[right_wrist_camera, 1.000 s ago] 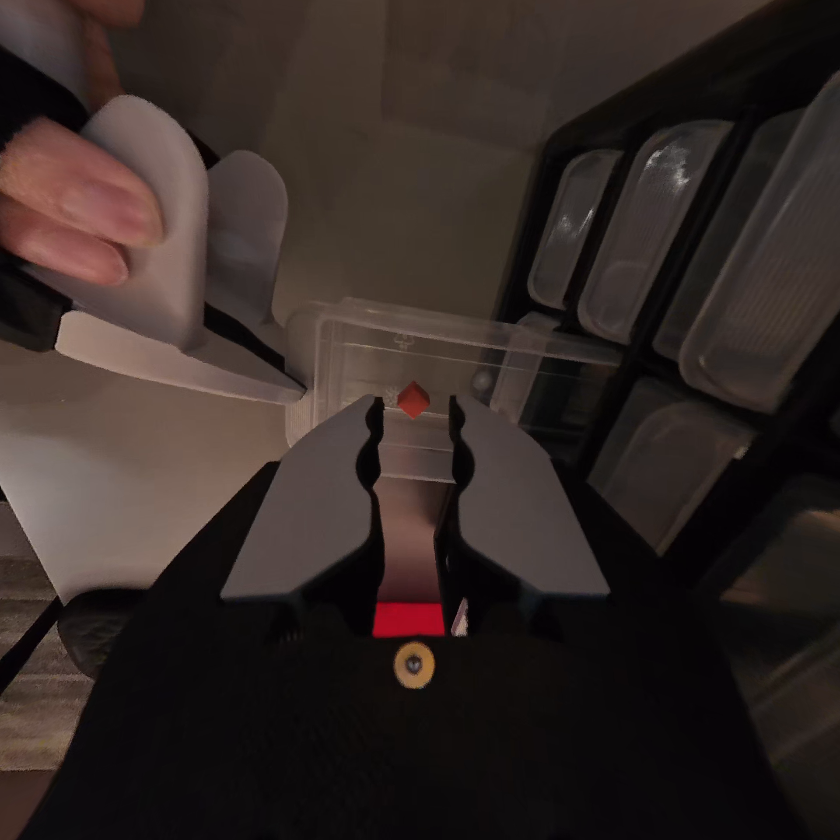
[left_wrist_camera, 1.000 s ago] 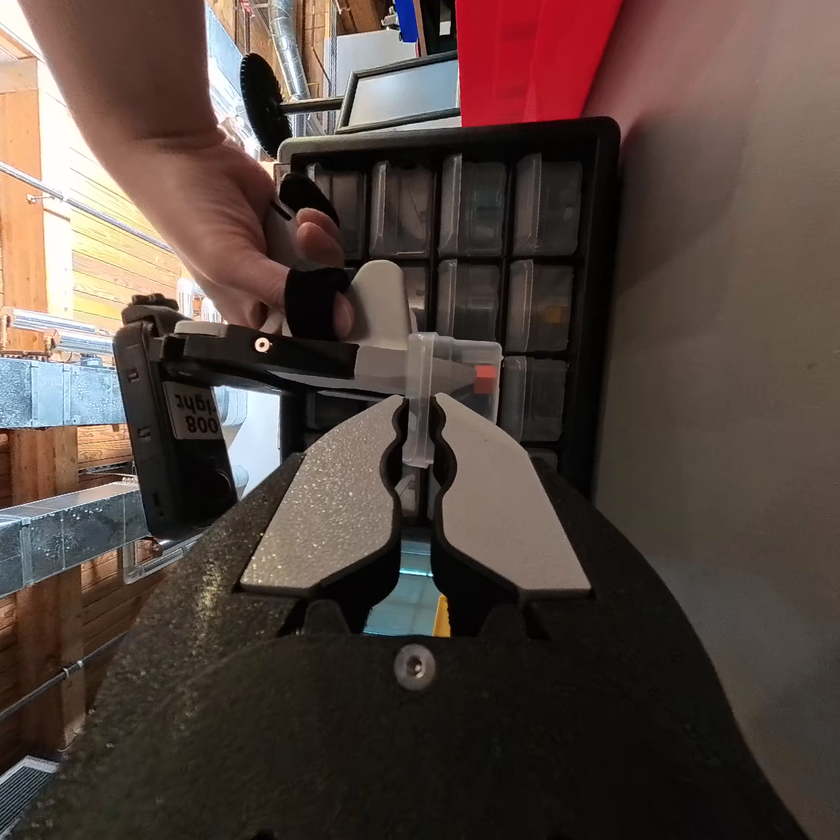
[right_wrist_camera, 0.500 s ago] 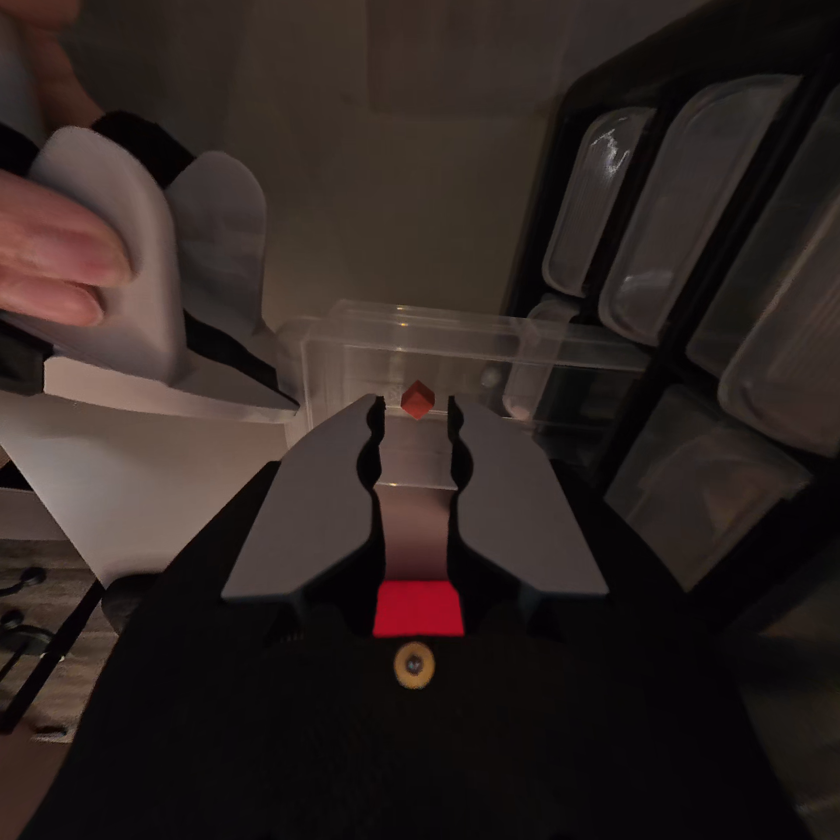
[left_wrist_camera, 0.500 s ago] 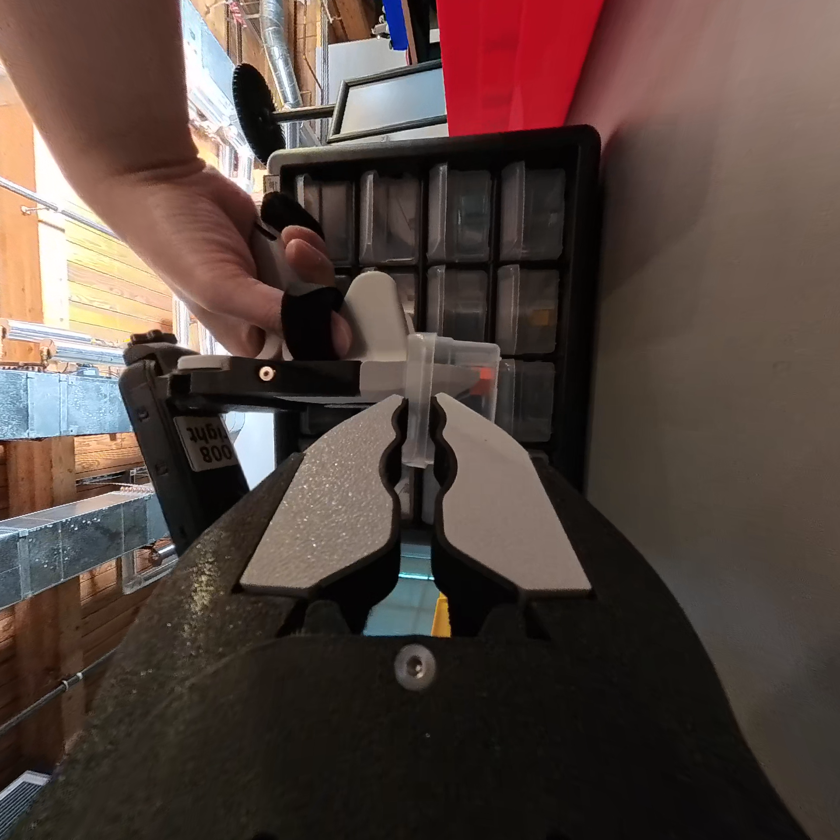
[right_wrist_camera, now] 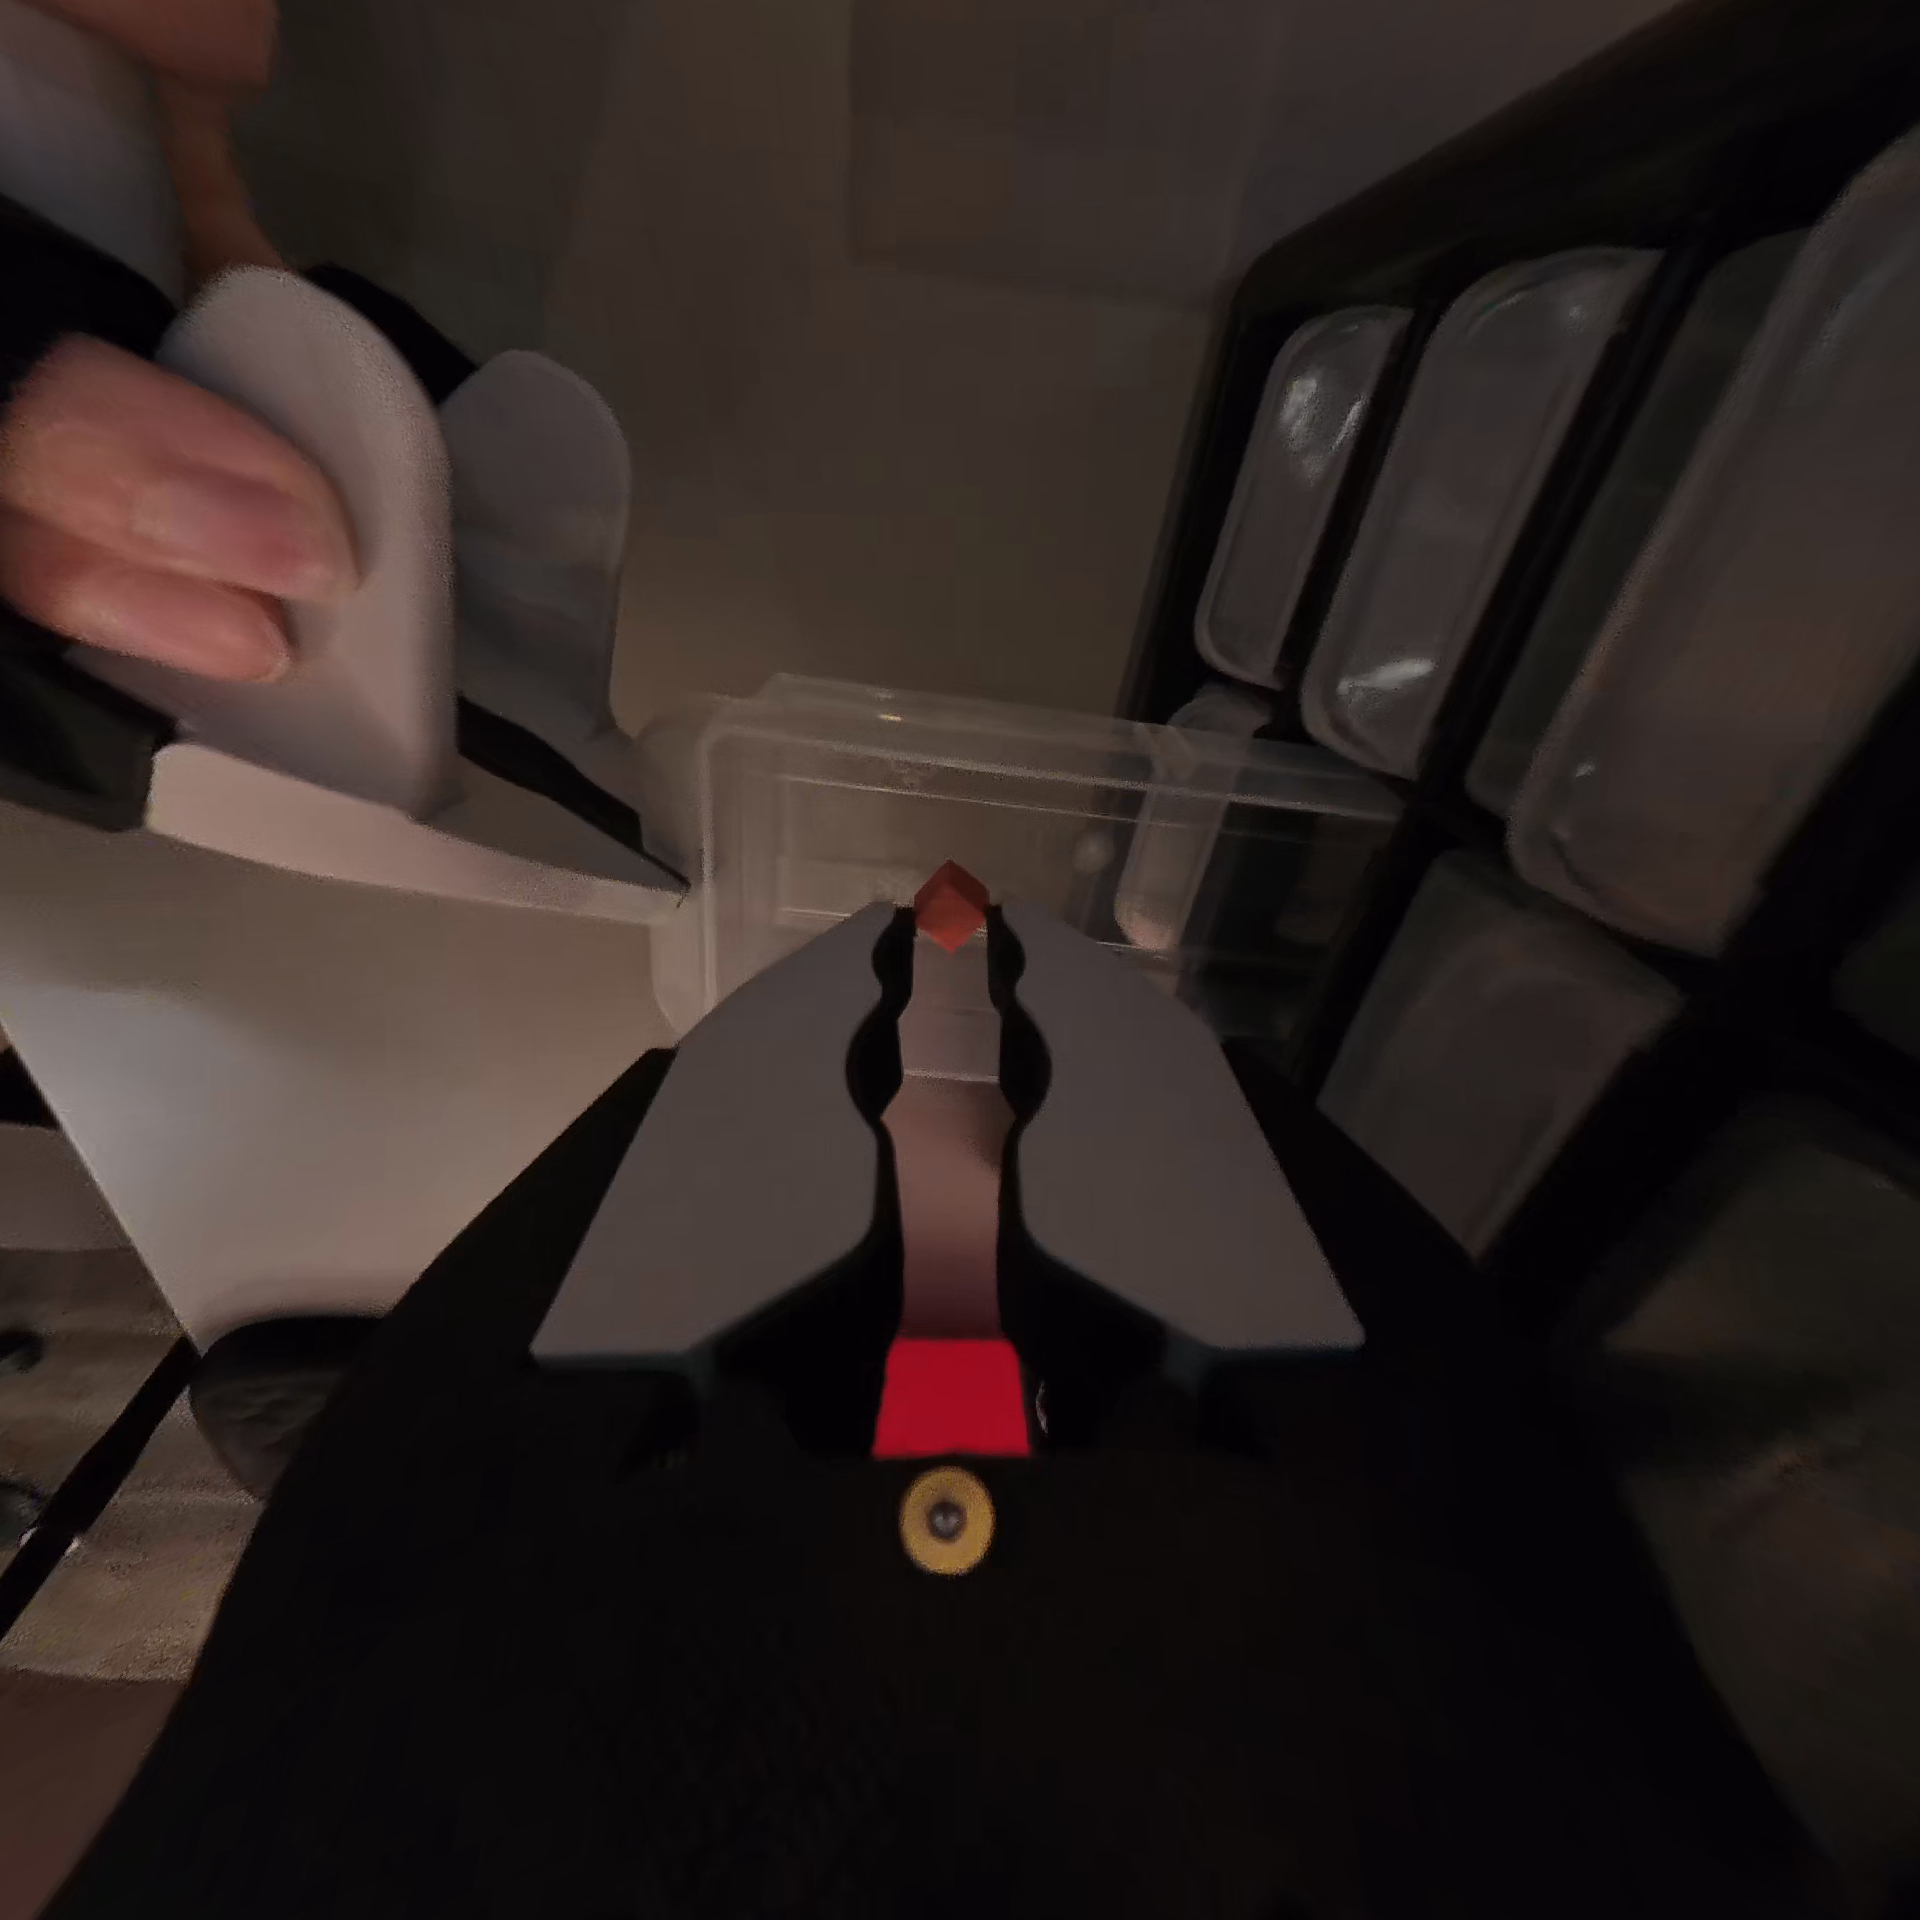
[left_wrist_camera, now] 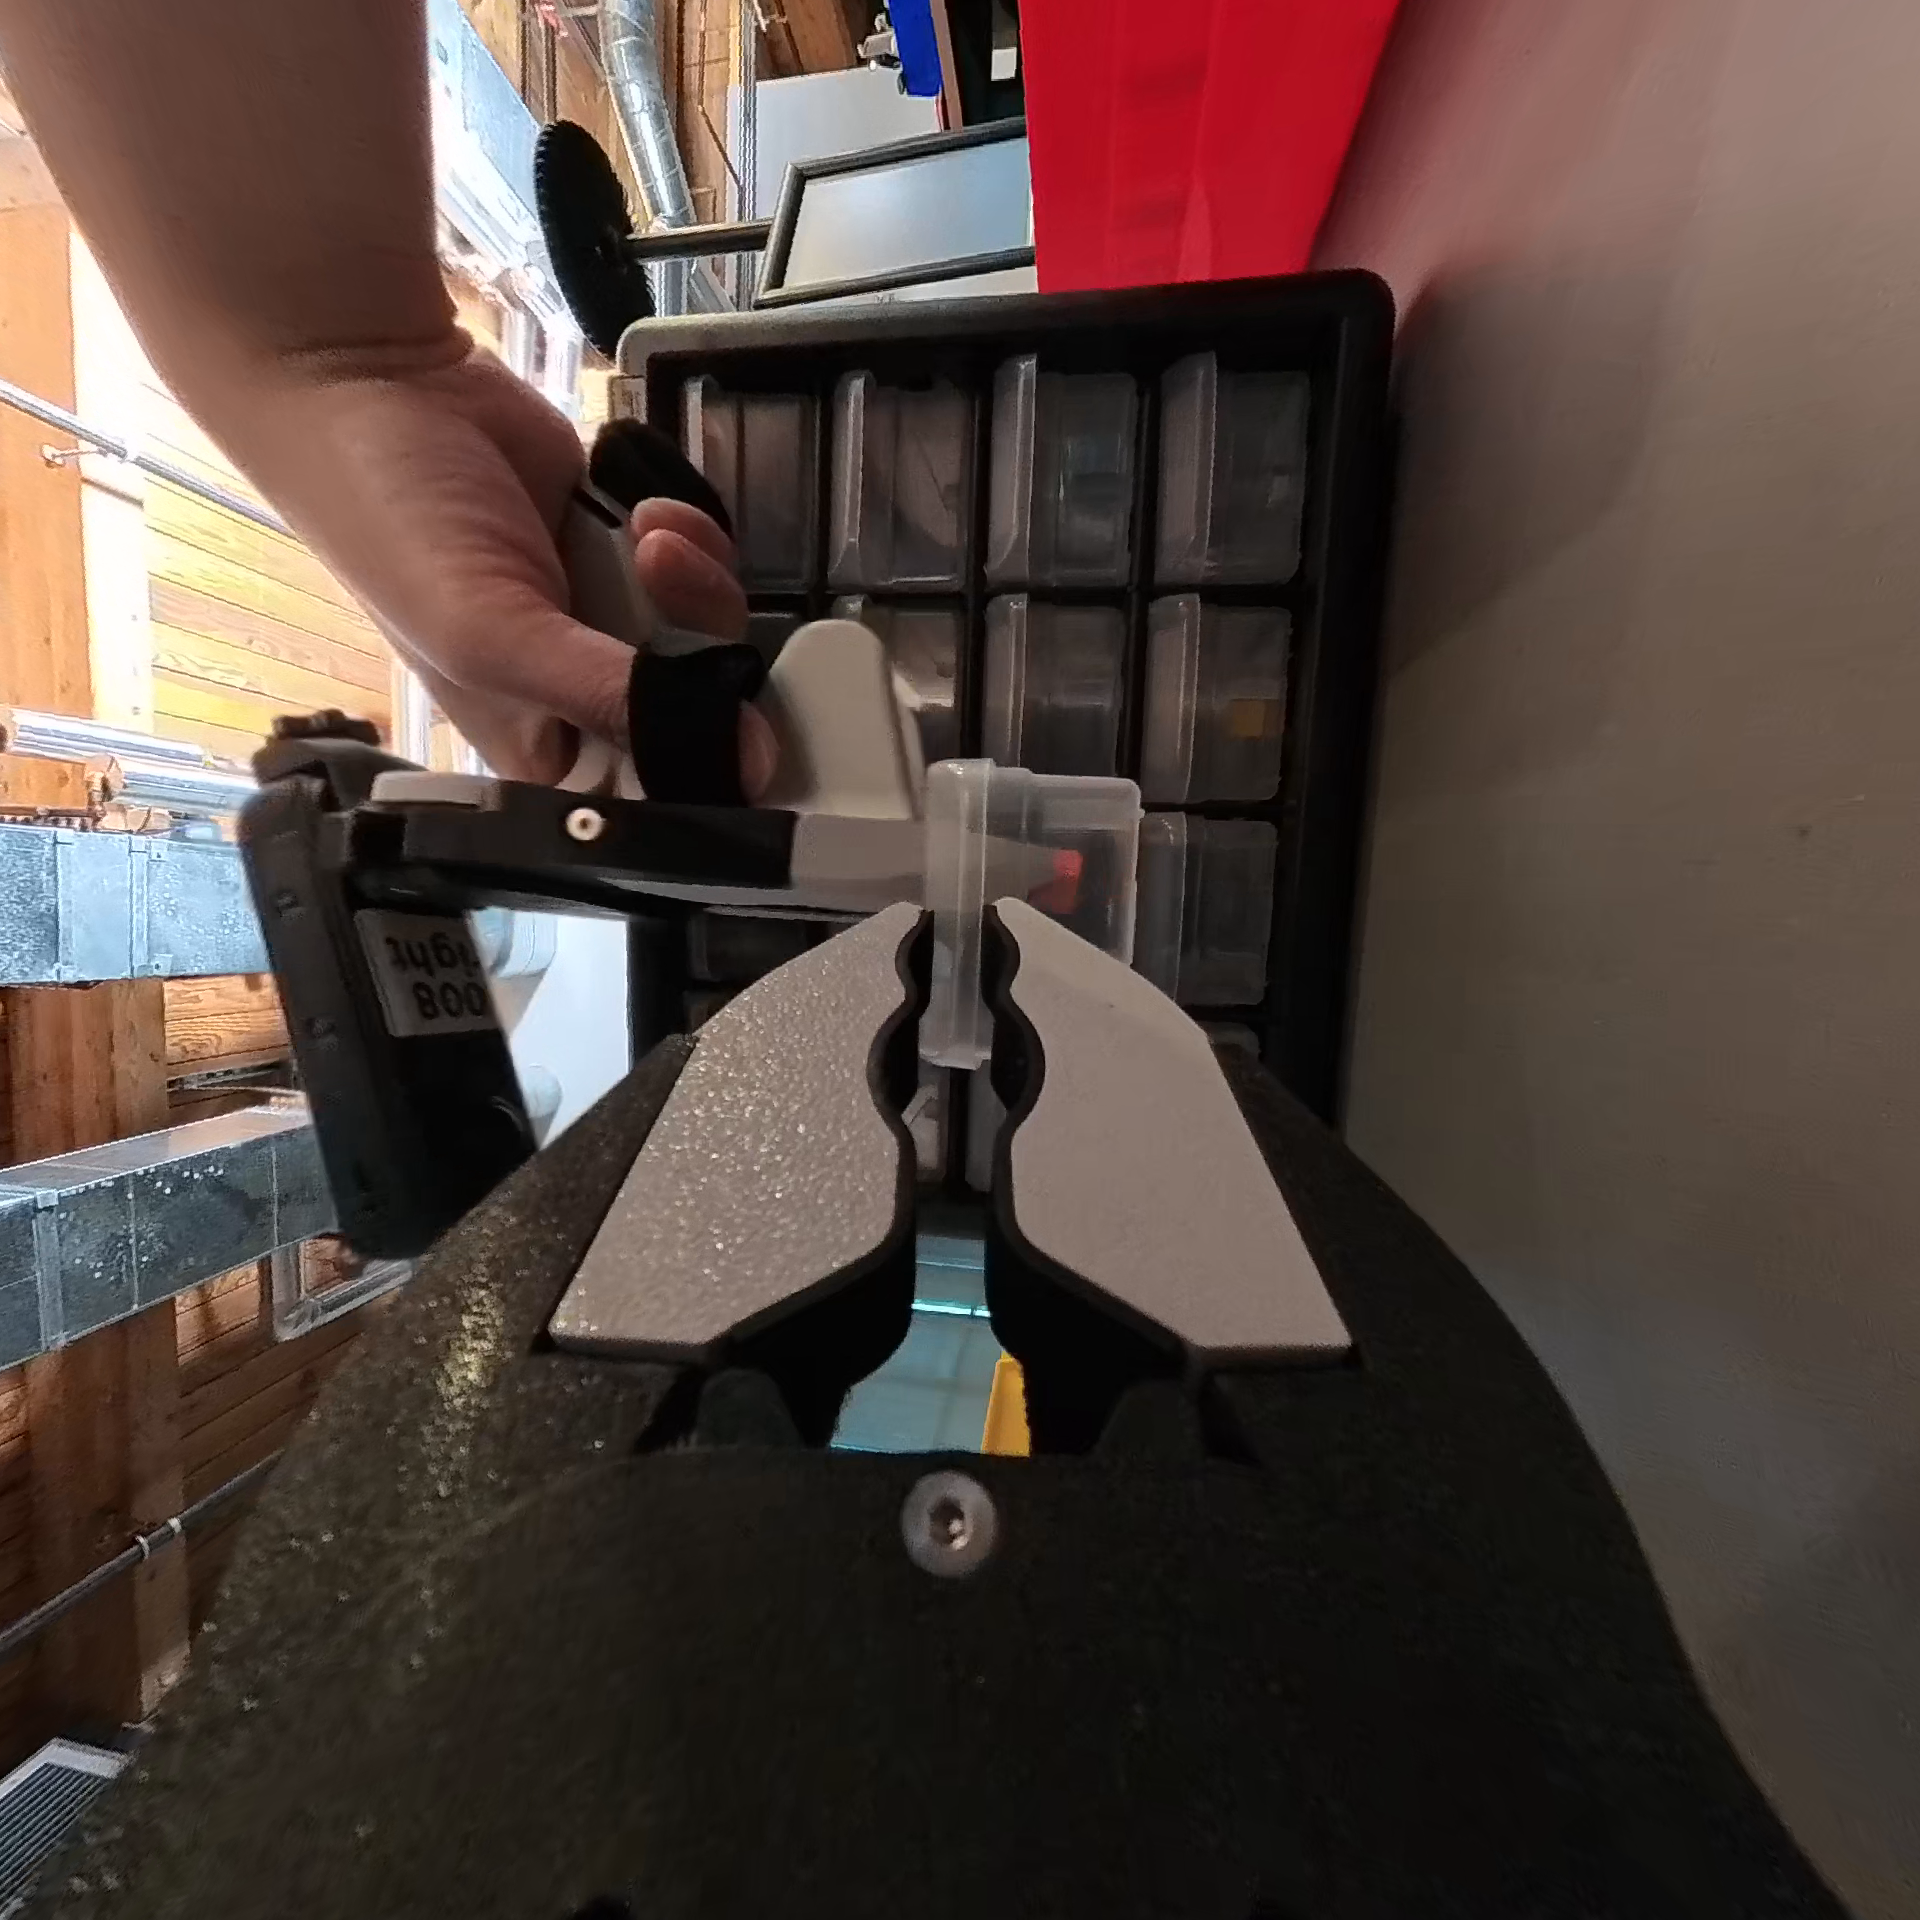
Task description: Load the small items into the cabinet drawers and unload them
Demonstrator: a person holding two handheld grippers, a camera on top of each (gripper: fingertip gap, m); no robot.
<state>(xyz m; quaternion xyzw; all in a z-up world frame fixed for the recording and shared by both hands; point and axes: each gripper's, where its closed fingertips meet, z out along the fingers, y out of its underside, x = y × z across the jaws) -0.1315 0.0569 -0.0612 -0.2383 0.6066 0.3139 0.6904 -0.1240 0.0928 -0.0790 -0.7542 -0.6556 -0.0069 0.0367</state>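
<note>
A black cabinet [left_wrist_camera: 1340, 623] of small clear drawers stands against a grey surface. One clear drawer [left_wrist_camera: 1039, 821] is pulled out. My left gripper [left_wrist_camera: 956, 914] is shut on the drawer's front handle [left_wrist_camera: 956, 987]. My right gripper [right_wrist_camera: 948, 914] reaches into the open drawer [right_wrist_camera: 1039, 790] from above, its jaws closed on a small red cube [right_wrist_camera: 949, 902]. In the left wrist view the right gripper [left_wrist_camera: 1029, 868] comes in from the left, with the cube [left_wrist_camera: 1065, 868] at its tip inside the drawer. The left gripper [right_wrist_camera: 655, 883] shows at the drawer's front in the right wrist view.
A person's hand [left_wrist_camera: 468, 582] holds the right gripper. Closed drawers [right_wrist_camera: 1455, 520] fill the cabinet around the open one. A red bin [left_wrist_camera: 1195, 135] and a framed panel [left_wrist_camera: 894, 218] lie beyond the cabinet. A flat grey surface [left_wrist_camera: 1662, 935] runs along its side. Some 4 centimetres of space lies between my two pairs of fingers. From the right gripper's tips to the black cabinet [left_wrist_camera: 1340, 623] is close to 11 centimetres.
My right gripper's fingers have narrowed from a wide gap to close on the red cube. My left gripper still holds the drawer handle.
</note>
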